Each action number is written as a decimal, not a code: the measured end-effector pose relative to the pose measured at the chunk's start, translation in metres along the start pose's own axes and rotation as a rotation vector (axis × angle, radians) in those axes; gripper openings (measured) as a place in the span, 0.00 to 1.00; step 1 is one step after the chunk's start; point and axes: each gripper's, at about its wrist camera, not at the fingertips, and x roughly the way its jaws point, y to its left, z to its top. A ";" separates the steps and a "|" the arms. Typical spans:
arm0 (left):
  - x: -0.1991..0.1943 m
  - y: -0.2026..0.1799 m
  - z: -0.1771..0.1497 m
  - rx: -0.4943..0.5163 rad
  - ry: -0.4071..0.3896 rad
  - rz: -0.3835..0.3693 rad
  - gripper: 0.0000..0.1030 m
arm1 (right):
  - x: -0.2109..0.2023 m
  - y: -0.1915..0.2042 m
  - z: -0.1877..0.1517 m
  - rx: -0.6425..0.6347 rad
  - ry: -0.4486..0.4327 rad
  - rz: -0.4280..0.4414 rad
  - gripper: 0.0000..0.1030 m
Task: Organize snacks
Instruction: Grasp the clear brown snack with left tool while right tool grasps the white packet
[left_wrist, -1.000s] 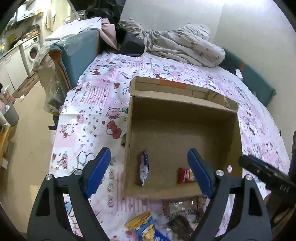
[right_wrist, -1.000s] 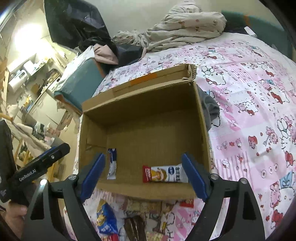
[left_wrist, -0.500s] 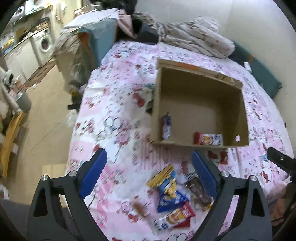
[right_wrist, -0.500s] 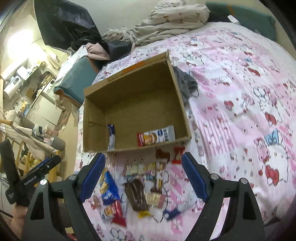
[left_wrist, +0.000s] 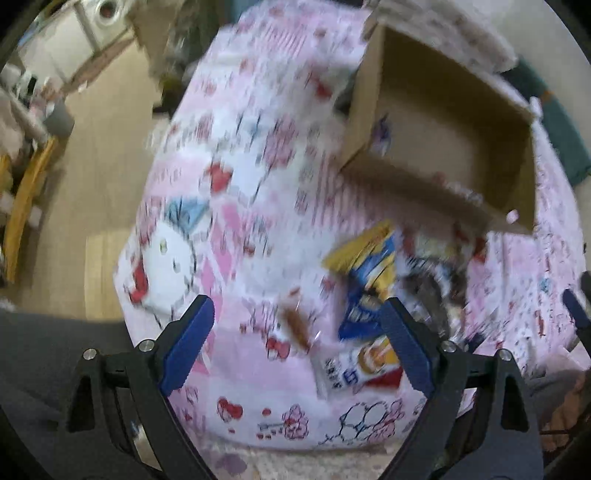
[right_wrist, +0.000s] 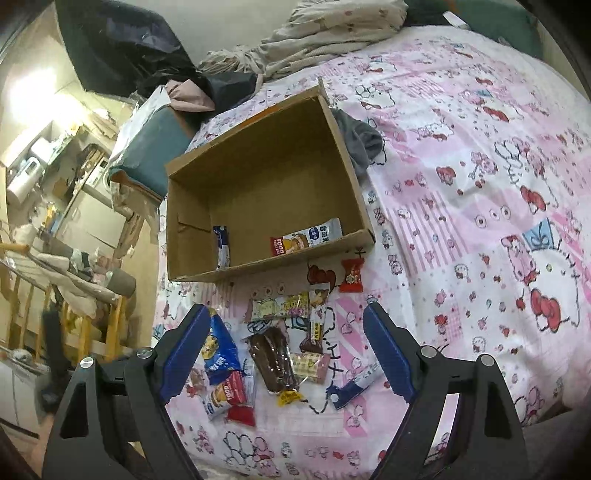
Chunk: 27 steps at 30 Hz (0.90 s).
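A: Right gripper (right_wrist: 282, 347) first: spread wide, nothing pinched, hanging above the loose snacks near the bed's edge. Framed between the blue fingers (right_wrist: 386, 350): a brown chocolate bar (right_wrist: 273, 363), a blue chip packet (right_wrist: 219, 350), a blue tube-like wrapper (right_wrist: 352, 384). Probably lined up to choose a pick.

B: And the left gripper (left_wrist: 295, 343)? Likewise spread and empty, over the same pile from the other side. Heavy motion blur there, though. Only a blue-and-yellow packet (left_wrist: 369, 280) and a white-and-red wrapper (left_wrist: 356, 369) readable; the rest just smears.

A: Further out, the cardboard box (right_wrist: 177, 221), open-topped on the pink patterned bedsheet (right_wrist: 480, 184). Already holding two snacks: a small white-and-blue packet (right_wrist: 221, 245) upright against the left wall, and a red-and-white bar (right_wrist: 304, 238) flat by the near wall. Looks like the collecting bin, with most of the job left.

B: Agreed, judging from the pile outside. A red candy (right_wrist: 351, 275) just beyond the box's front wall, a yellow packet (right_wrist: 280, 306) beside it, all spread apart rather than stacked. Easy to single out, presumably.

A: Hard to read: labels too small, wrappers overlapping under the chocolate bar. Also a grey cloth (right_wrist: 360, 144) half tucked behind the box's right wall, extent hidden.

B: Left view's box interior mostly washed out; contents not confirmable from there.
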 end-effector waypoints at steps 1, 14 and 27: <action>0.010 0.004 -0.004 -0.038 0.033 -0.001 0.75 | 0.001 -0.001 -0.001 0.006 0.002 0.000 0.85; 0.082 -0.021 -0.023 -0.045 0.152 0.066 0.12 | 0.011 -0.019 -0.002 0.069 0.055 -0.024 0.85; 0.036 -0.029 -0.019 0.015 0.049 0.078 0.11 | 0.098 -0.065 -0.045 0.283 0.421 -0.250 0.45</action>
